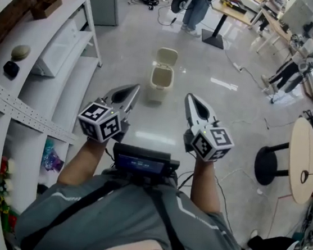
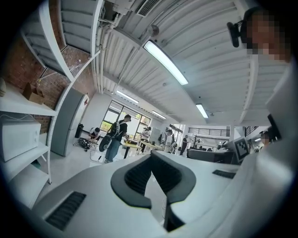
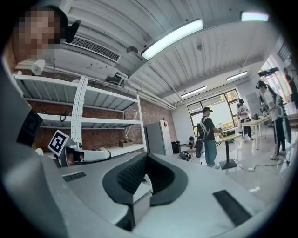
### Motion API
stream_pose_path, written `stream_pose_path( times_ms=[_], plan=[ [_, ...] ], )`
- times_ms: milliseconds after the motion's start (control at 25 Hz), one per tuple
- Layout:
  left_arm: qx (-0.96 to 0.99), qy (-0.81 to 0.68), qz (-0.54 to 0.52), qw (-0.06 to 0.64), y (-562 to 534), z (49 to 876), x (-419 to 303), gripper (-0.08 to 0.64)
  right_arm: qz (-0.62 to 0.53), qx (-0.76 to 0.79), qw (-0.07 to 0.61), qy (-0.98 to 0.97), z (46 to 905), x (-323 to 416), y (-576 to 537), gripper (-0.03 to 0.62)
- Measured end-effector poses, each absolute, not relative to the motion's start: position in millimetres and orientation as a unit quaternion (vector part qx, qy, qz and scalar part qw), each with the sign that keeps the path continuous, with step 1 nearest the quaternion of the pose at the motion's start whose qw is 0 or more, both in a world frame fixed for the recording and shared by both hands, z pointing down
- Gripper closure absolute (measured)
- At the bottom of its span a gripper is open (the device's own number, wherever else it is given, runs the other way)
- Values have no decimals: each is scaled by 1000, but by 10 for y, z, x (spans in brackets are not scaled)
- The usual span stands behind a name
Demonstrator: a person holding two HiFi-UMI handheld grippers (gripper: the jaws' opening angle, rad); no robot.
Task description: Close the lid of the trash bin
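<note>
A small cream trash bin (image 1: 161, 80) stands on the grey floor ahead of me, with its lid (image 1: 167, 56) tipped up and open at the far side. Both grippers are held side by side at waist height, short of the bin and well apart from it. My left gripper (image 1: 133, 89) is shut with nothing in it, its tip pointing toward the bin's left. My right gripper (image 1: 192, 98) is likewise shut and empty, off to the bin's right. In the left gripper view the left gripper (image 2: 151, 158) points up at the room and ceiling, and in the right gripper view so does the right gripper (image 3: 146, 157). Neither gripper view shows the bin.
White shelving (image 1: 52, 52) runs along the left, holding a box and small items. A round wooden table (image 1: 304, 159) and a black stool (image 1: 269, 164) stand at the right. Farther back are a pedestal table (image 1: 215, 38), several people and cables on the floor.
</note>
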State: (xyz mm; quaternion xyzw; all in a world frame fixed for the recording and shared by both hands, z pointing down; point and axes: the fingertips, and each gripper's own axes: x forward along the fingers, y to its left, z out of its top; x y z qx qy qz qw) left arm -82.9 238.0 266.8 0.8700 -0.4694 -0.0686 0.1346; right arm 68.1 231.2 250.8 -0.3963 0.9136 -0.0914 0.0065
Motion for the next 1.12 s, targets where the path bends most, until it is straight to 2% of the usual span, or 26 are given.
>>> stream_pose_path(
  times_ms=[560, 1120],
  plan=[
    [857, -496, -44, 133, 1156, 2719, -429, 555, -99, -372, 16, 923, 2494, 1120, 966, 597],
    [881, -446, -56, 148, 4, 2687, -748, 555, -94, -405, -4, 909, 2539, 681, -114, 597]
  ],
)
